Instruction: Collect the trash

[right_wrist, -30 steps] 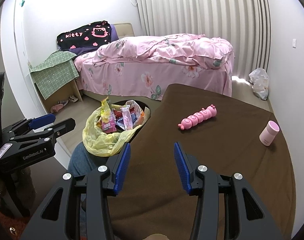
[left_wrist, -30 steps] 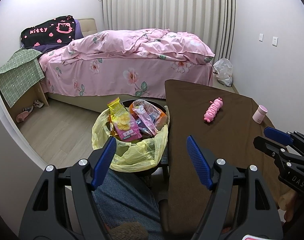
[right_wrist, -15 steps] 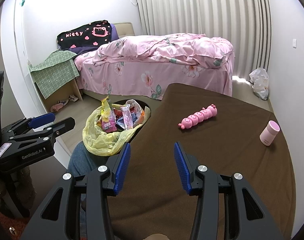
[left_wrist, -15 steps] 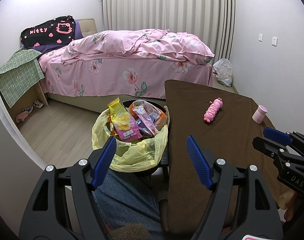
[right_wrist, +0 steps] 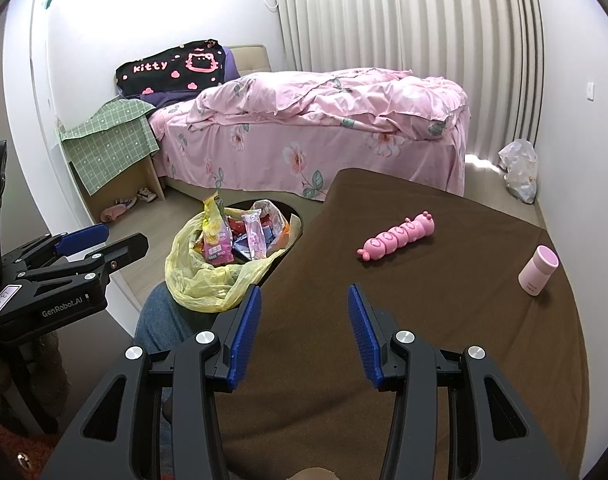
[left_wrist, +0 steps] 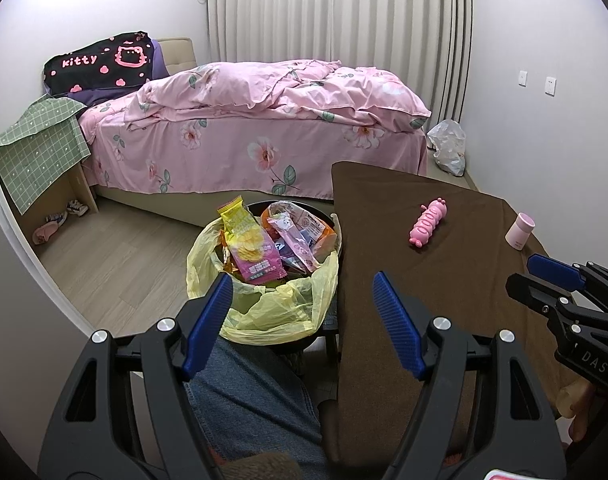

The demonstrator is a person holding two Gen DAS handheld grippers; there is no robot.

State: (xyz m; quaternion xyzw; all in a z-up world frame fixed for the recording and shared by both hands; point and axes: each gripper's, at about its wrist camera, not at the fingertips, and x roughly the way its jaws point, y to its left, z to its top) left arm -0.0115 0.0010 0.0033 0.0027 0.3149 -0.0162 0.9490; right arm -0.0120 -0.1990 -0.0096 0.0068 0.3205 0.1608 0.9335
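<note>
The trash bin (left_wrist: 332, 332), a dark round tub lined with a yellow plastic bag (left_wrist: 263, 308), sits at lower centre of the left wrist view, hard against the left edge of the tabletop (left_wrist: 444, 288). Snack wrappers (left_wrist: 251, 252) stand packed upright inside it, their tops poking above the rim. In the right wrist view the same bin (right_wrist: 297, 224) lies left of centre, the bag (right_wrist: 207, 280) spilling over its near side.

The left tongs (left_wrist: 304, 316) hang low in the frame above the bin's near rim, blue pads spread wide with nothing between them. The right tongs (right_wrist: 301, 328) hover over the near part of the tabletop (right_wrist: 424, 300), also parted and empty, the gap narrower. Each pair shows at the side of the other's view, roughly level and well apart.

On the brown cloth, a pink caterpillar toy (right_wrist: 398, 236) lies on its side near the middle, and a small pink cup (right_wrist: 538, 270) stands upright toward the right edge; the two are well apart. The cloth in front of the right tongs is bare.

A denim-clad knee (left_wrist: 247, 408) fills the lower part of the left view, just below the bin. Beyond the bin is pale wood floor (left_wrist: 115, 256), then a bed (left_wrist: 255, 136) under a pink floral cover. A green checked cloth (left_wrist: 35, 148) drapes a low stand at left, and a crumpled clear plastic bag (left_wrist: 448, 152) sits on the floor at the bed's far corner, by the pleated curtain (left_wrist: 336, 12).
</note>
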